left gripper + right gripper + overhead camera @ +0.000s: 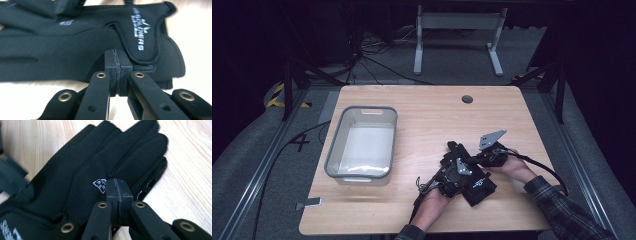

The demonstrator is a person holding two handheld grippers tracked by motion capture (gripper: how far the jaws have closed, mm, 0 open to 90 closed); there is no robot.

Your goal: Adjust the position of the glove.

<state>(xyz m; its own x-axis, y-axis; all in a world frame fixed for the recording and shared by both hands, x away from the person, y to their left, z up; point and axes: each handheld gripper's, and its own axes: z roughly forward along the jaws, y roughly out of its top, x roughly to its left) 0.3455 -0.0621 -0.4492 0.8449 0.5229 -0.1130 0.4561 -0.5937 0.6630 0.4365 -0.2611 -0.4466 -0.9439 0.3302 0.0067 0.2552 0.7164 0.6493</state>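
Note:
A black glove with white lettering on its cuff lies flat on the wooden table, near the front right. Both grippers meet over it. My left gripper comes from the front; its jaws are shut pad against pad, tip over the glove just by the cuff flap. Whether cloth is pinched I cannot tell. My left gripper points across the palm. My right gripper, with a grey plate on top, reaches in from the right. My right gripper is shut too, tip resting at the back of the glove beside a small white emblem.
A grey see-through bin stands on the table's left half. A round cable hole sits near the far edge. A small grey tag lies at the front left corner. Beyond the table are a desk frame and floor cables.

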